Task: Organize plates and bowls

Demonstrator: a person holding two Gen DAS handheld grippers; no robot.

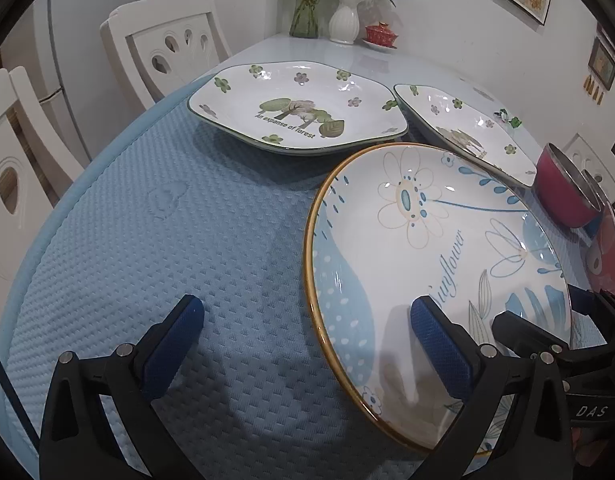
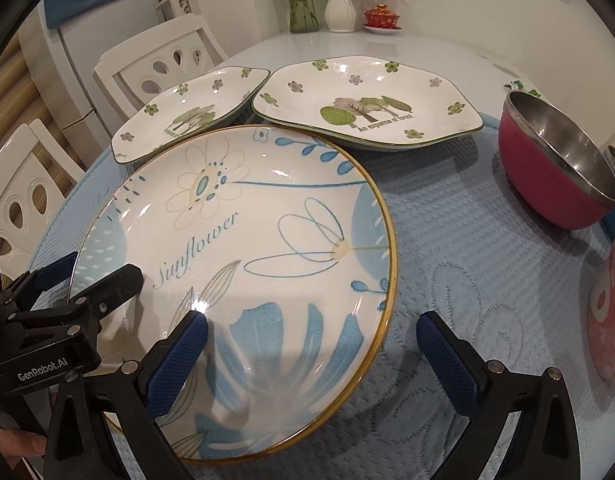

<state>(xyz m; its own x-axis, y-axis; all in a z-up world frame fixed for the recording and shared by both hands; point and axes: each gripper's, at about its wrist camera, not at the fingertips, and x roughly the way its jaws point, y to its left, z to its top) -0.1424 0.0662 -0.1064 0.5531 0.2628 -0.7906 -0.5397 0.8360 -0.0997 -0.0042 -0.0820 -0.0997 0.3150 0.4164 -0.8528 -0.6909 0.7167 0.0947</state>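
In the right wrist view the sunflower plate (image 2: 243, 264) lay at lower centre on the quilted mat (image 2: 447, 240). Behind it sat two forest plates — one (image 2: 187, 116) at upper left, the other (image 2: 367, 108) just beside it at upper centre — and a bowl (image 2: 555, 176) stood at the right edge

round plate (image 2: 243, 240): "Sunflower" | forest plate (image 2: 367, 108): "An expanse of forest" | left gripper (image 2: 91, 280): "GenRobot.AI"

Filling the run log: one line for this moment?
left gripper: open, astride sunflower plate rim | right gripper: open, astride its other side | red bowl: untouched
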